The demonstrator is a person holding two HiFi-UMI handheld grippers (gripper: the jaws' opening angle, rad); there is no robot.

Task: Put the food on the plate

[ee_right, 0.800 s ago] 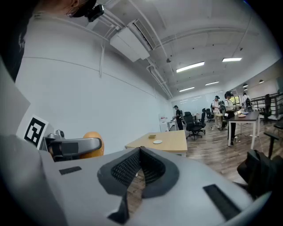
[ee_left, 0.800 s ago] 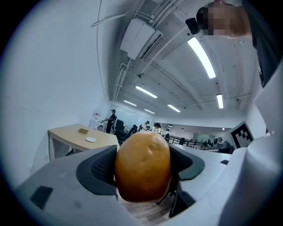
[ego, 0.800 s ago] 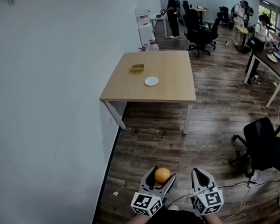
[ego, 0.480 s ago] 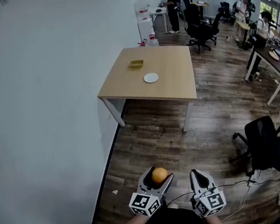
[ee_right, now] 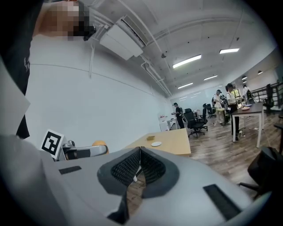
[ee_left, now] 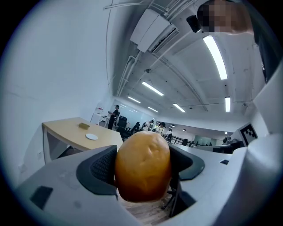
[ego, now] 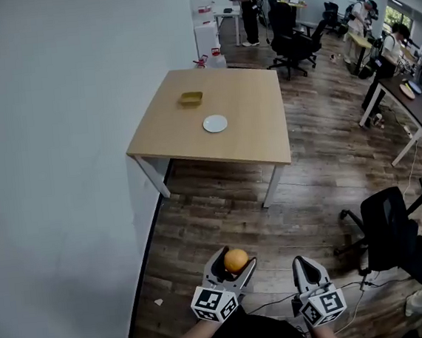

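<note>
My left gripper (ego: 235, 262) is shut on a round orange fruit (ego: 236, 259), held low over the wood floor; in the left gripper view the fruit (ee_left: 143, 165) fills the space between both dark pads. To its right, my right gripper (ego: 305, 265) is shut with nothing in it, its pads meeting at the tips (ee_right: 138, 152). Far ahead a small white plate (ego: 215, 123) lies on a light wooden table (ego: 259, 134), with a yellow-green block (ego: 191, 98) behind it. The plate (ee_left: 91, 137) also shows small in the left gripper view and the plate (ee_right: 156, 144) in the right gripper view.
A white wall (ego: 60, 142) runs along the left. A black office chair (ego: 391, 229) stands at the right, with cables (ego: 370, 279) on the floor near it. More desks, chairs and several people fill the far room (ego: 315, 21).
The view has shifted forward and left: the table appears larger and nearer. Both grippers keep their places low in the view, the fruit still held in the left one.
</note>
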